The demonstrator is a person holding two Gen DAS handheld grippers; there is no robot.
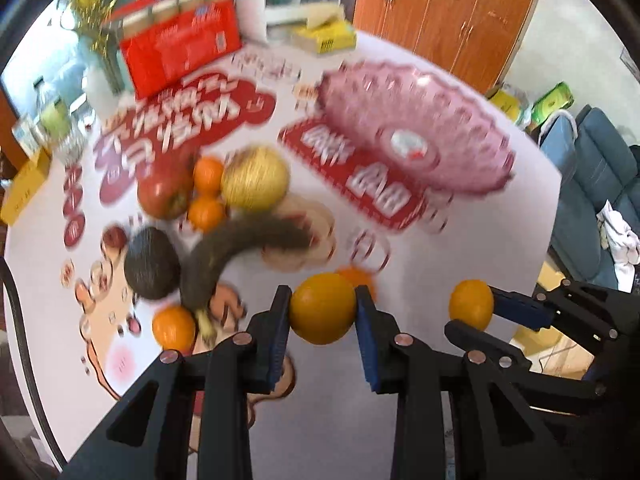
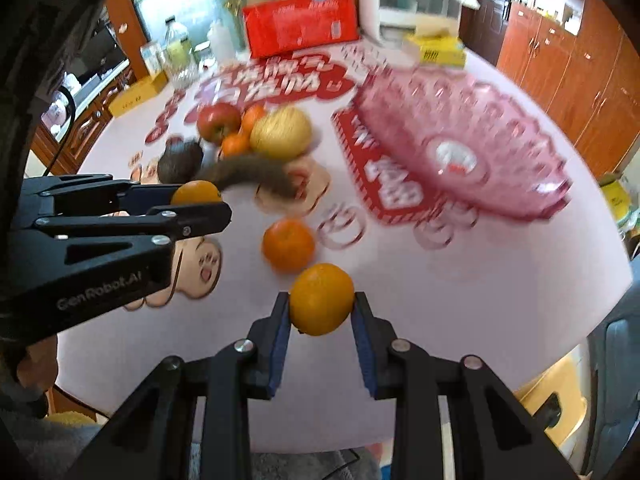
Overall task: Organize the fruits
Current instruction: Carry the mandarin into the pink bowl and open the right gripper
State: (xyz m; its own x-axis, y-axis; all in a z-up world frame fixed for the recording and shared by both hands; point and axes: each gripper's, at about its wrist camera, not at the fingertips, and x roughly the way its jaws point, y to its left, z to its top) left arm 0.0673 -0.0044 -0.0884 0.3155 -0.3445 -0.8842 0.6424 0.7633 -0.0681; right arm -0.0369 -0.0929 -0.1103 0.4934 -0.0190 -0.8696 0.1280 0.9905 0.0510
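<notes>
My left gripper point(image 1: 322, 306) is shut on an orange point(image 1: 320, 312), lifted above the table point(image 1: 460, 240). In the right wrist view my right gripper point(image 2: 321, 302) is likewise shut on a second orange point(image 2: 320, 296). Each gripper shows in the other's view: the right gripper point(image 1: 473, 309) with its orange point(image 1: 470, 300), the left gripper point(image 2: 199, 201) with its orange point(image 2: 196, 194). An empty pink glass dish point(image 1: 460, 160) point(image 2: 520, 184) stands at the right. On the table lie a red apple point(image 1: 164, 192), a yellow fruit point(image 1: 256, 180), a dark banana point(image 1: 232, 252), an avocado point(image 1: 151, 264) and several oranges, one point(image 2: 288, 245) just beyond my right gripper.
A red box point(image 1: 180, 48), a yellow box point(image 1: 326, 36), a white appliance point(image 2: 412, 4) and bottles point(image 2: 178, 52) stand along the far edge. Wooden cabinets point(image 1: 448, 12) stand behind. A blue sofa point(image 1: 596, 184) lies off the table's right side.
</notes>
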